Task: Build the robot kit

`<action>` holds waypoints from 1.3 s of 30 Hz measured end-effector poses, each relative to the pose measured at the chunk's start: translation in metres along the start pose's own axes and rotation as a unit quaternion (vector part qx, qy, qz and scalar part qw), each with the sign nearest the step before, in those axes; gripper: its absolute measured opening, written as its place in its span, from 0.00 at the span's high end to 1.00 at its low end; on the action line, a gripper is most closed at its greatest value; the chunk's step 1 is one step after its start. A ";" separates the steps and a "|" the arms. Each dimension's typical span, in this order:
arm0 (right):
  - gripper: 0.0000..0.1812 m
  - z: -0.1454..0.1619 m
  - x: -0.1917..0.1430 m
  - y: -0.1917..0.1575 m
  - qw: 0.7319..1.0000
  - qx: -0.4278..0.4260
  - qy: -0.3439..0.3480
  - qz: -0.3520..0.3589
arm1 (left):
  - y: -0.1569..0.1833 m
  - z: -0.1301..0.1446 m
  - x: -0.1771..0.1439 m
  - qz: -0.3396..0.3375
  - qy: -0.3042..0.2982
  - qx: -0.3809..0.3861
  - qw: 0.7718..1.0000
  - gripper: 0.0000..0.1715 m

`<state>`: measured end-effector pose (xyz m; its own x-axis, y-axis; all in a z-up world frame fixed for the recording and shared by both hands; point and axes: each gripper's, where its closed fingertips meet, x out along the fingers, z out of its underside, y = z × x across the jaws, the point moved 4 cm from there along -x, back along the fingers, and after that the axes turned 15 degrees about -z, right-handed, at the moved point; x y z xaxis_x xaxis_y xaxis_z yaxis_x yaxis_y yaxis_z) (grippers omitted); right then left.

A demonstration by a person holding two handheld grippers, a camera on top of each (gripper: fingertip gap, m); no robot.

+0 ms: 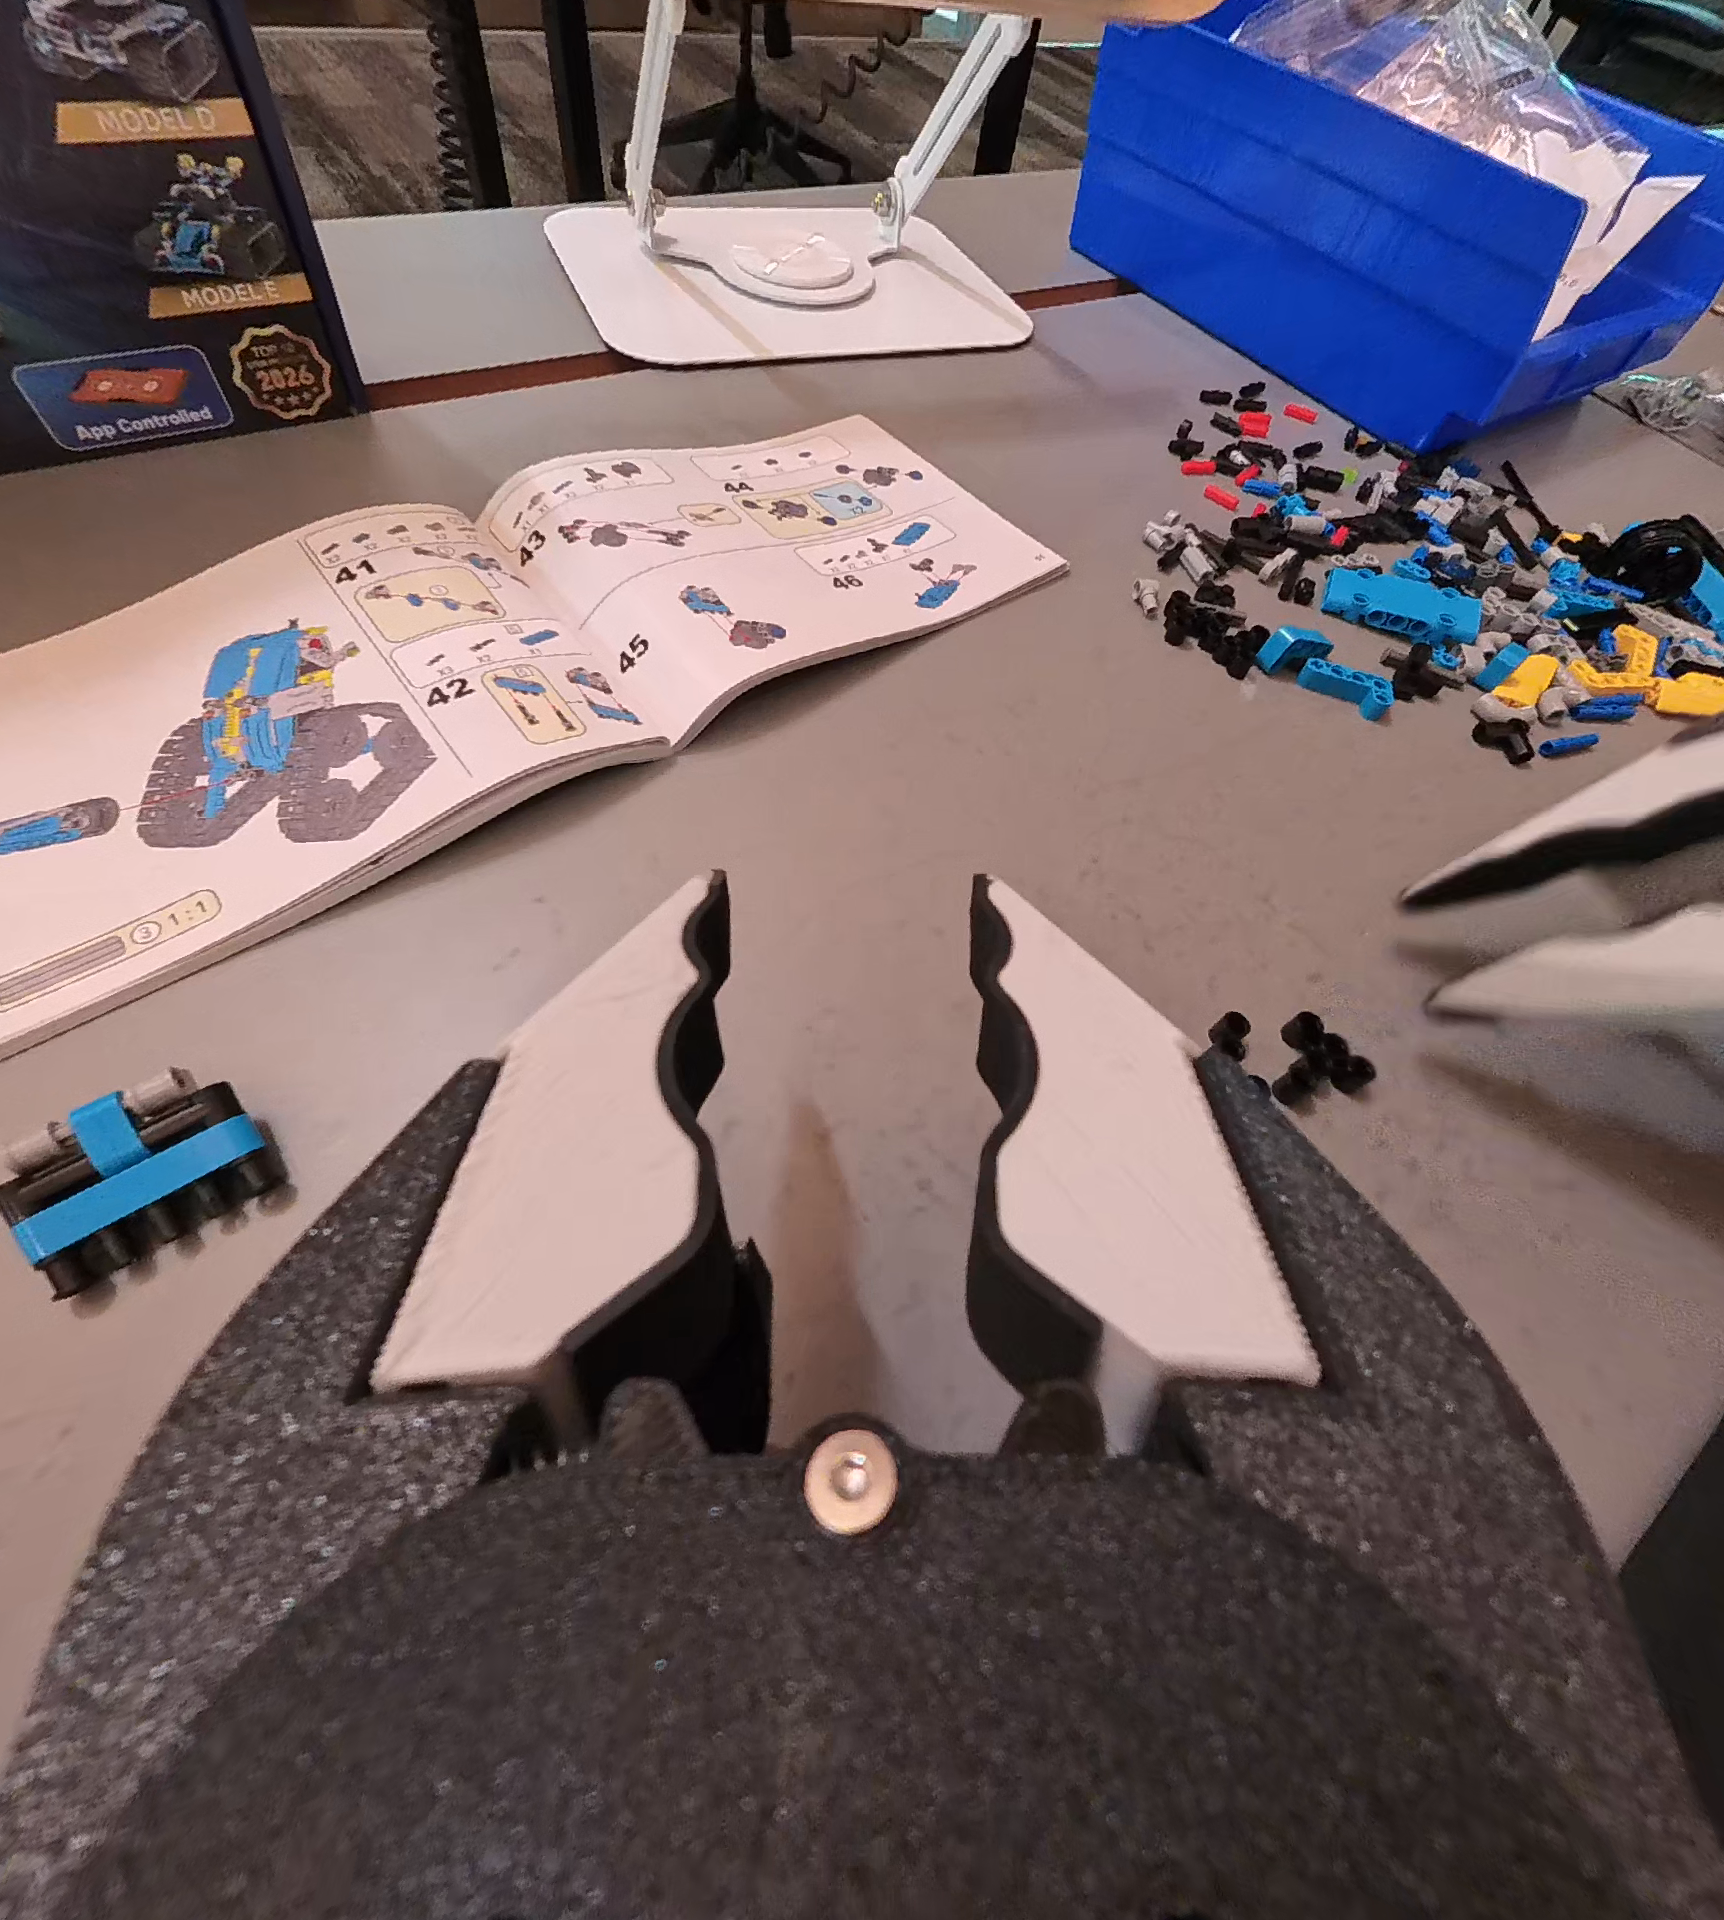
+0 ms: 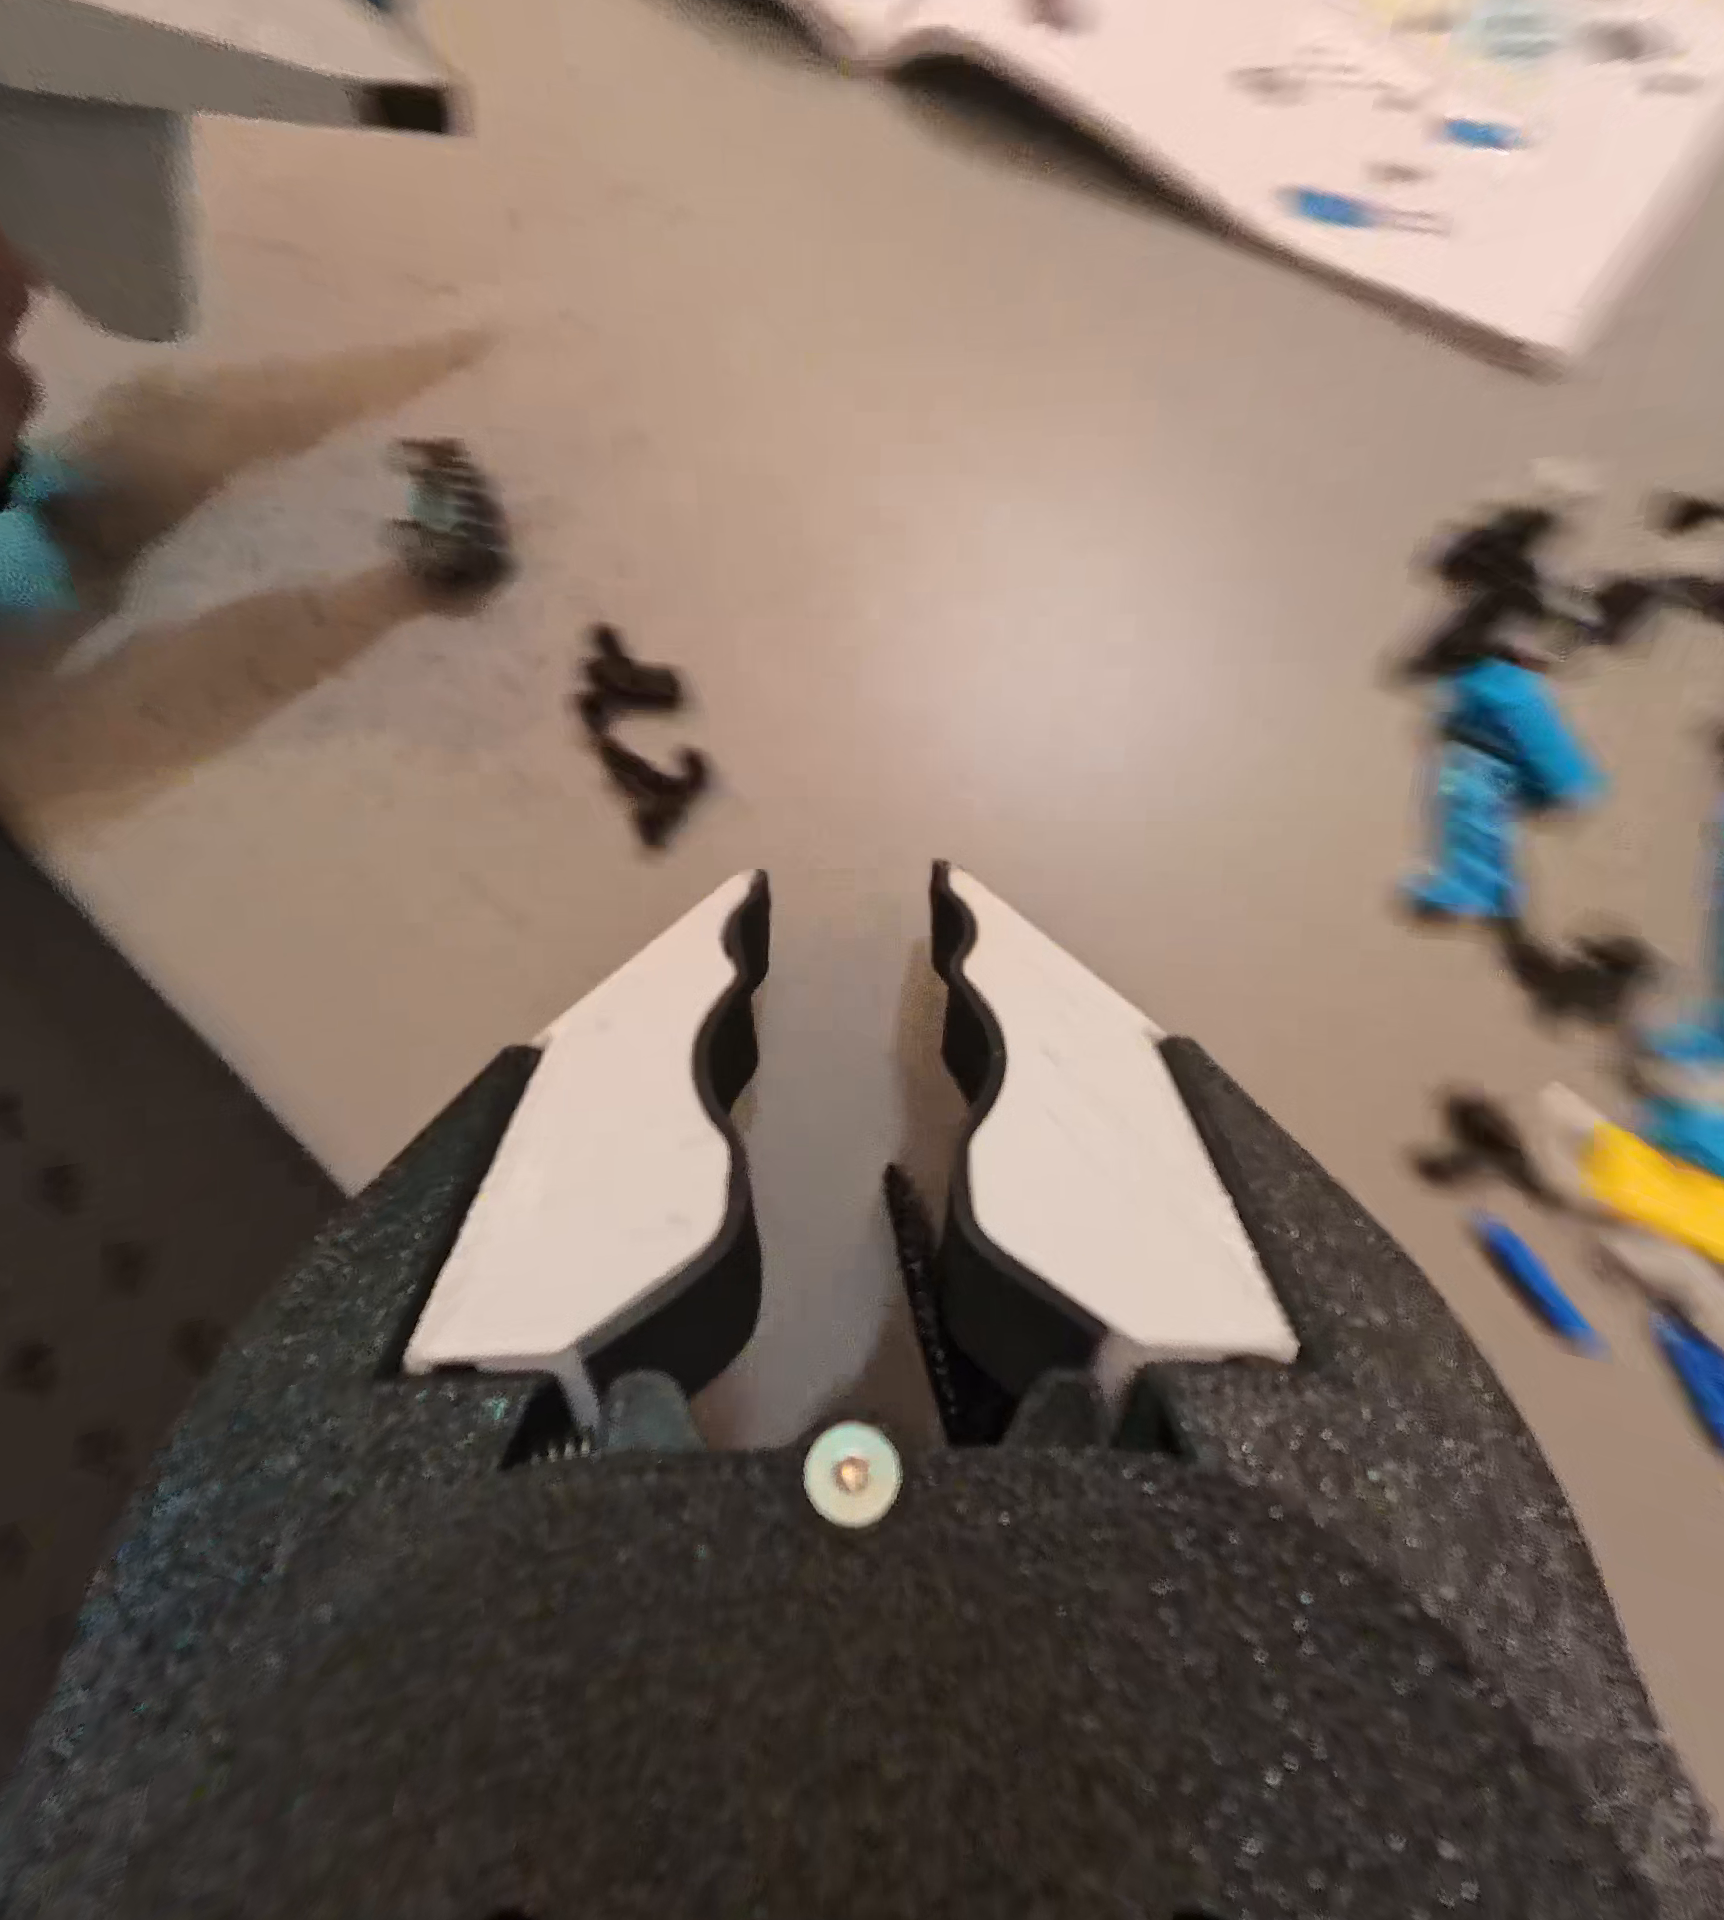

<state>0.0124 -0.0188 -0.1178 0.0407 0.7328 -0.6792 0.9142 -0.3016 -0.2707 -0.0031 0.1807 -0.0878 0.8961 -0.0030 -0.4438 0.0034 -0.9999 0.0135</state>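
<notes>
My left gripper (image 1: 850, 883) is open and empty above the bare grey table (image 1: 941, 790). A small blue and black brick assembly (image 1: 136, 1184) lies to its left. A few small black pins (image 1: 1294, 1055) lie to its right, just below the right gripper (image 1: 1419, 945), which comes in from the right edge. In the blurred right wrist view my right gripper (image 2: 850, 873) is open and empty, with the black pins (image 2: 640, 738) just ahead to its left. The assembly (image 2: 447, 514) lies farther off, near the left gripper (image 2: 214, 94).
An open instruction booklet (image 1: 401, 675) lies at the left and centre. A pile of loose blue, black, yellow and red pieces (image 1: 1440, 592) is at the right, below a blue bin (image 1: 1377, 208). A dark printed box (image 1: 99, 218) and a white stand (image 1: 785, 270) are at the back.
</notes>
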 end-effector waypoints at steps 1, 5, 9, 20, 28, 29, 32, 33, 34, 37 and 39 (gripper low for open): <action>0.83 0.007 -0.021 0.018 0.999 0.014 0.012 0.031 | 0.000 0.000 0.000 0.001 0.000 0.001 1.000 0.73; 0.84 0.047 -0.079 0.076 0.991 0.068 0.019 0.112 | 0.003 0.001 0.001 0.008 -0.003 0.002 1.000 0.73; 0.84 0.054 -0.079 0.089 0.991 0.047 0.006 0.126 | 0.004 0.002 0.002 0.005 -0.005 0.011 1.000 0.73; 0.97 0.055 -0.069 0.090 0.992 0.062 -0.010 0.106 | 0.003 0.002 0.002 0.011 -0.004 0.002 1.000 0.73; 0.97 0.003 -0.011 0.018 1.000 -0.005 0.001 -0.004 | 0.004 0.000 0.002 0.012 -0.001 0.001 1.000 0.73; 0.97 -0.003 0.004 0.006 1.000 -0.020 -0.005 -0.021 | 0.004 0.001 0.002 0.012 -0.001 0.001 1.000 0.73; 0.97 -0.017 0.035 -0.014 0.998 -0.037 -0.016 -0.054 | 0.003 0.001 0.001 0.012 -0.001 -0.001 1.000 0.73; 0.97 -0.019 0.040 -0.016 0.997 -0.040 -0.019 -0.058 | 0.003 0.001 0.001 0.013 -0.001 -0.002 1.000 0.73; 0.97 -0.021 0.042 -0.016 0.997 -0.042 -0.015 -0.055 | 0.003 0.001 0.001 0.014 0.000 -0.002 1.000 0.73; 0.89 -0.017 0.039 -0.010 0.999 -0.031 -0.018 -0.038 | 0.003 0.001 0.001 0.015 -0.001 -0.003 1.000 0.73; 0.84 -0.014 0.019 -0.003 1.000 -0.027 -0.003 -0.016 | 0.004 0.001 0.001 0.017 -0.002 -0.003 1.000 0.73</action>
<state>0.0160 0.0040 -0.1203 0.0097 0.7378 -0.6749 0.9352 -0.2457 -0.2552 -0.0028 0.1769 -0.0890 0.8941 -0.0368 -0.4464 -0.0239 -0.9991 0.0345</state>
